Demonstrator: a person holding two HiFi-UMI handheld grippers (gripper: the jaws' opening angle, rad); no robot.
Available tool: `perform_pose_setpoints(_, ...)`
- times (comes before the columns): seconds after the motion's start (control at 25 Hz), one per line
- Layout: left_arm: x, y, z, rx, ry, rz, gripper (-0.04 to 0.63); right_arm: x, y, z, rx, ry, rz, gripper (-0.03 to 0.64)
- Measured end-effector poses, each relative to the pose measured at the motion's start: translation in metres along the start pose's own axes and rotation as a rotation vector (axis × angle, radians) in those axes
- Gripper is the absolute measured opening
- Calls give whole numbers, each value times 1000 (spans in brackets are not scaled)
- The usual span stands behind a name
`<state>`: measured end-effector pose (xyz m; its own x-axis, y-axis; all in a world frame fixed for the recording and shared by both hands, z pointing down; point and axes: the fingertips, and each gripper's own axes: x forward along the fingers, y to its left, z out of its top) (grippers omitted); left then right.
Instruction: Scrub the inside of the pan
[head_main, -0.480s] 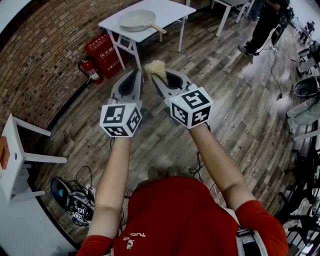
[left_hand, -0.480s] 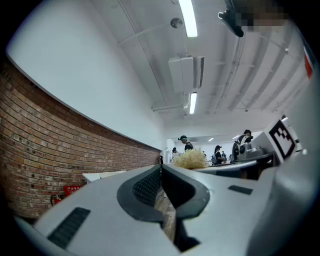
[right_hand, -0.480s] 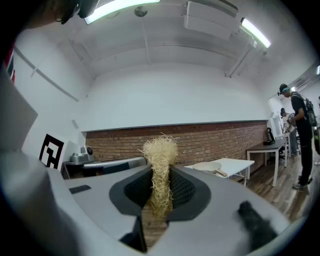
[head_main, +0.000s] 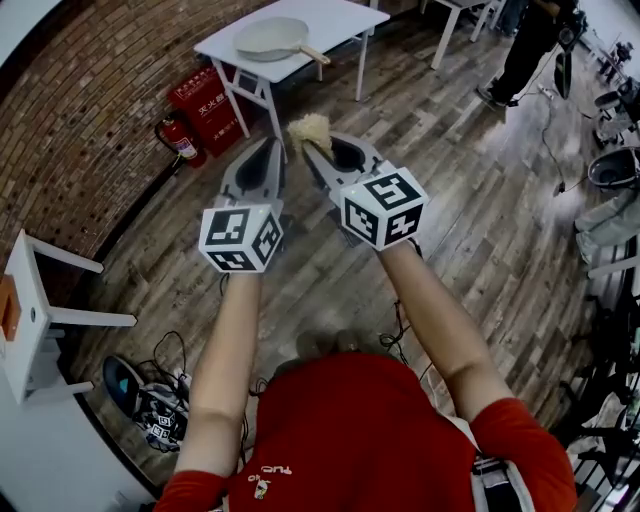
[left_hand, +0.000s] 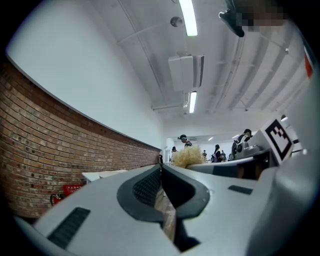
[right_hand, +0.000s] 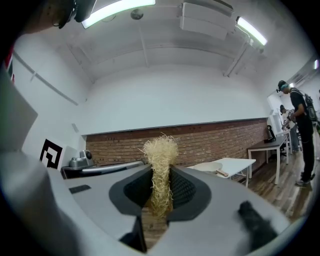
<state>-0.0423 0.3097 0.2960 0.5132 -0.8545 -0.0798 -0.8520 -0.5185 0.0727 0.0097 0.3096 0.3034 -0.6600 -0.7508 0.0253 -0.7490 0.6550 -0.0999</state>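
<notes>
The left gripper (left_hand: 161, 167) had its 2 jaws pressed together with nothing between them. Just beside it, the right gripper (right_hand: 160, 175) was clamped on a straw-coloured scrubber (right_hand: 160, 147), whose tuft stood above the jaw tips. Well ahead, the pan (head_main: 270, 38) lay on a white table (head_main: 345, 20), apart from both grippers.

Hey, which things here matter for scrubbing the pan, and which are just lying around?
For the job: pan; straw scrubber, clamped in right tool; white table under the pan.
Lying about: fire extinguisher; red box; floor cables.
</notes>
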Motion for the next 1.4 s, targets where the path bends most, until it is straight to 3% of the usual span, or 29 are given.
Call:
perform_pose_setpoints(0.6, 35, -22, 7, 66, -2, 48, 18, -10, -47, 17, -25, -12, 50, 87)
perform_pose_setpoints(0.92, 62, -8, 13, 85, -9, 81, 19, 11, -76, 29, -43, -22, 57, 87)
perform_pose_setpoints(1.4, 135, 75, 3, 60, -31, 90, 18, 107, -122, 32, -79, -12, 54, 87)
